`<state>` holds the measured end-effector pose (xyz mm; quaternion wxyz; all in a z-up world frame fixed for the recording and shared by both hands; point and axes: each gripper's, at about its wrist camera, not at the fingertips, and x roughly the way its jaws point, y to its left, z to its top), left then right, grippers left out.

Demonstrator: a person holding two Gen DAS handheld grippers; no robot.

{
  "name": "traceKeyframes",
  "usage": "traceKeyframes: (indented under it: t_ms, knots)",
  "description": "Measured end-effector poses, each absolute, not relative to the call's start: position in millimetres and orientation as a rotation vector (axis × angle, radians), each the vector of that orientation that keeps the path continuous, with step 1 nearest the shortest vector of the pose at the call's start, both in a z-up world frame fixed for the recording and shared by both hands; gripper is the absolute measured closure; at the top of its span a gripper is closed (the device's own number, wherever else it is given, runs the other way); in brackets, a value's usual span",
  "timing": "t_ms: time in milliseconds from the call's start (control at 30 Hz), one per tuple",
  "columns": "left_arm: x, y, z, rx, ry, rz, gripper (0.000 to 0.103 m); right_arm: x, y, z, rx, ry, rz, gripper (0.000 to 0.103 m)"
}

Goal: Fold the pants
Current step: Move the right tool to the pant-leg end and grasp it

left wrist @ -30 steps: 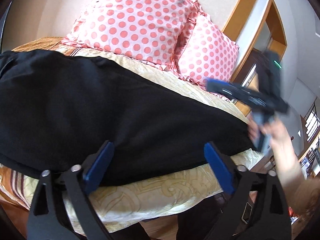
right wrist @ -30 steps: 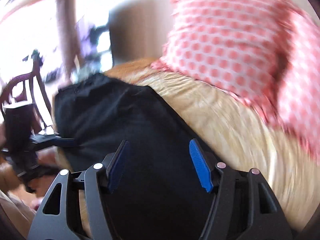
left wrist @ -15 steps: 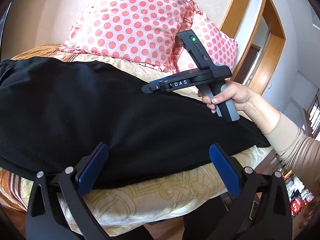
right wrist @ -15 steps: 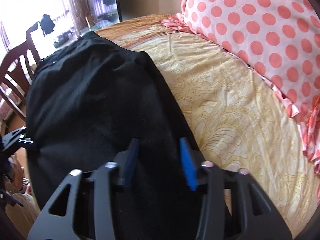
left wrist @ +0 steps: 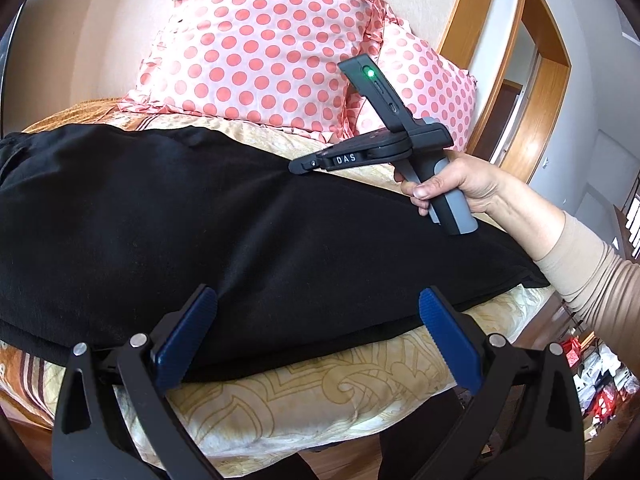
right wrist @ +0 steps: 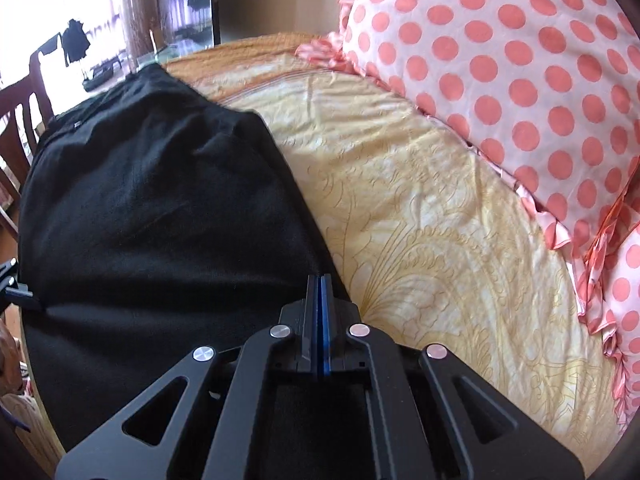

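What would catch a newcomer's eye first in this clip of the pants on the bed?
The long black fabric pants dominate, stretched flat across the pale yellow patterned bedspread. Behind them, two pink pillows with coral polka dots lean against the wall at the head of the bed. The right gripper rests at the pants' far edge with its jaws shut, while the left gripper hangs open over the near edge.

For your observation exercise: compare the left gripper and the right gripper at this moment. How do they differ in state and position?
The left gripper is wide open at the near edge of the black pants; the right gripper is shut, pads together, at their far edge. The left holds nothing; whether the right pinches cloth is unclear. Both have blue pads.
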<state>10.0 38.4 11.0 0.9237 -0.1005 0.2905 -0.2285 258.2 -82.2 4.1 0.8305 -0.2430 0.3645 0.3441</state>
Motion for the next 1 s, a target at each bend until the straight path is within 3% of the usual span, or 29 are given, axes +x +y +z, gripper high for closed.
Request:
traceKeyframes:
  t_ms: [67,133,167,367,600,867,1000]
  knots:
    - [10,38,11,-0.198,0.596,-0.469,0.002,258,-88,6,-0.505,0.791,0.694,0.087]
    - [10,40,11,-0.195,0.597,-0.474,0.002,253,-104,14,-0.483,0.761,0.641,0.063]
    - [10,40,11,-0.194,0.597,-0.477,0.002,249,-117,20,-0.467,0.734,0.608,0.061]
    - [7,47,17,-0.265,0.588,-0.542,0.002,219,-214,32,-0.301,0.713,0.479,0.060]
    - [5,15,24,-0.172,0.559,-0.587,0.002,200,-278,-11,-0.284,0.815,0.289,0.061]
    - [11,5,11,-0.144,0.607,-0.570,0.002,149,-364,12,-0.020,0.668,0.077,0.059]
    - [12,6,11,-0.144,0.605,-0.573,0.002,97,-458,15,0.255,0.617,-0.115,0.046]
